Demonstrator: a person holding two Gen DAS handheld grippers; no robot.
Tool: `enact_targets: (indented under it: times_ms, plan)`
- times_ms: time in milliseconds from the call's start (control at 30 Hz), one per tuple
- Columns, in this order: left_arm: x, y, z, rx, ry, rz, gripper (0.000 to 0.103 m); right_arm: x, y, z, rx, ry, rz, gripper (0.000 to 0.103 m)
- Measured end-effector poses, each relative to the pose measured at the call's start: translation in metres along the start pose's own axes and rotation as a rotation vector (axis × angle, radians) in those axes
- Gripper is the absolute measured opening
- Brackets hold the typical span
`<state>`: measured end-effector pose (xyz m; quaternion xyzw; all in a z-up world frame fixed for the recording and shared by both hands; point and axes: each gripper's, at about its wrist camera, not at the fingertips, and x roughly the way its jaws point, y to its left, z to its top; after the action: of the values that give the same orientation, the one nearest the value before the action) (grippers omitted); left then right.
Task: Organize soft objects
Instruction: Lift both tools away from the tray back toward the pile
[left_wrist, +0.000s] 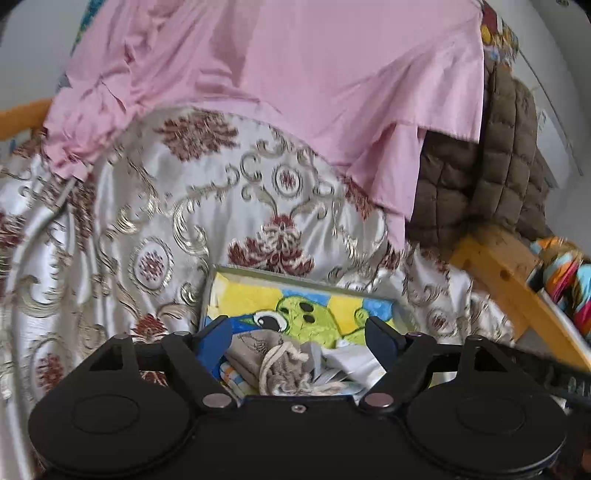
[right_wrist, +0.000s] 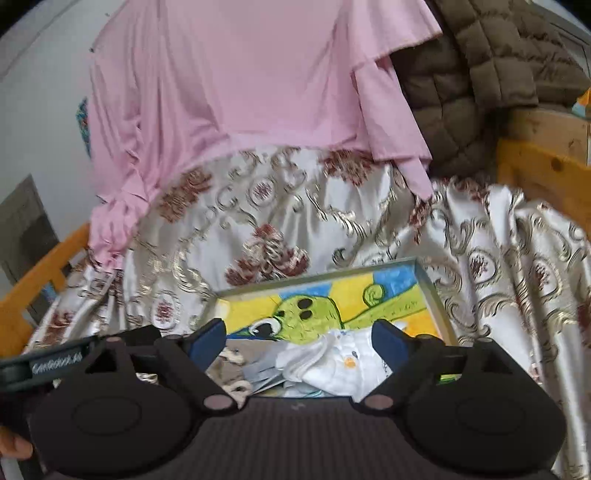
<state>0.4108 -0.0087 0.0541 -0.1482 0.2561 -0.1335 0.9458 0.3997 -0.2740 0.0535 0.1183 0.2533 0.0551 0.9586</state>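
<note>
Nearest in both views are the black bodies of the two hand-held tools. The left gripper (left_wrist: 297, 334) has its blue-padded fingers (left_wrist: 212, 341) spread wide, with nothing pinched between them. Just below and beyond the gap lies a small grey drawstring pouch (left_wrist: 280, 365), its cream cord knotted on top, free of both pads. The right gripper (right_wrist: 299, 338) stands just as wide, its fingers (right_wrist: 388, 341) apart and gripping nothing; a folded white cloth (right_wrist: 332, 365) with small printed marks rests beneath the gap, near the right-hand pad, though I cannot tell whether it touches.

Both soft things lie in a shallow tray (right_wrist: 428, 288) with a grey-green rim, its floor painted with a green cartoon creature on yellow and blue. A few more folded bits of pale fabric sit between pouch and cloth.

The tray rests on a shiny white cover (left_wrist: 166, 206) patterned with gold scrolls and dark red flowers. Behind it a pink sheet (left_wrist: 295, 81) hangs down in folds. To its right a brown quilted blanket (right_wrist: 472, 74) is draped over an orange wooden frame (right_wrist: 543, 166). At the lower left edge of the right view part of a hand (right_wrist: 13, 448) shows.
</note>
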Motion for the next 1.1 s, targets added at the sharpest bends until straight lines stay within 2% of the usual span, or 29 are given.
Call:
enact_targets:
  times_ms: [67, 167, 267, 367, 467, 600, 700, 767, 933, 1100]
  plan:
    - [-0.022, -0.006, 0.002, -0.027, -0.022, -0.012, 0.09, -0.021, 0.002, 0.002, -0.011, -0.019, 0.015, 0.097]
    - [-0.056, -0.015, -0.002, -0.038, -0.057, -0.024, 0.091, -0.052, 0.007, 0.002, -0.018, -0.049, 0.036, 0.101]
    - [-0.084, -0.025, -0.011, 0.002, -0.069, -0.007, 0.091, -0.083, 0.009, -0.003, -0.02, -0.083, 0.055, 0.102]
    - [-0.11, -0.035, -0.018, 0.04, -0.086, 0.007, 0.096, -0.112, 0.009, -0.011, -0.009, -0.106, 0.068, 0.103]
    - [-0.136, -0.041, -0.029, 0.053, -0.113, 0.001, 0.1, -0.13, 0.008, -0.019, 0.006, -0.095, 0.076, 0.103]
    - [-0.167, -0.044, -0.048, 0.087, -0.134, 0.027, 0.101, -0.156, 0.012, -0.03, -0.013, -0.102, 0.061, 0.103]
    - [-0.183, -0.041, -0.062, 0.06, -0.124, 0.019, 0.102, -0.176, 0.017, -0.039, -0.021, -0.12, 0.052, 0.103]
    - [-0.192, -0.04, -0.073, 0.06, -0.094, -0.004, 0.102, -0.189, 0.021, -0.047, -0.03, -0.148, 0.04, 0.103]
    - [-0.218, -0.04, -0.1, 0.119, -0.1, 0.011, 0.102, -0.219, 0.031, -0.074, -0.046, -0.21, -0.004, 0.103]
    - [-0.245, -0.033, -0.122, 0.15, -0.125, 0.039, 0.102, -0.236, 0.036, -0.101, -0.04, -0.193, -0.007, 0.103]
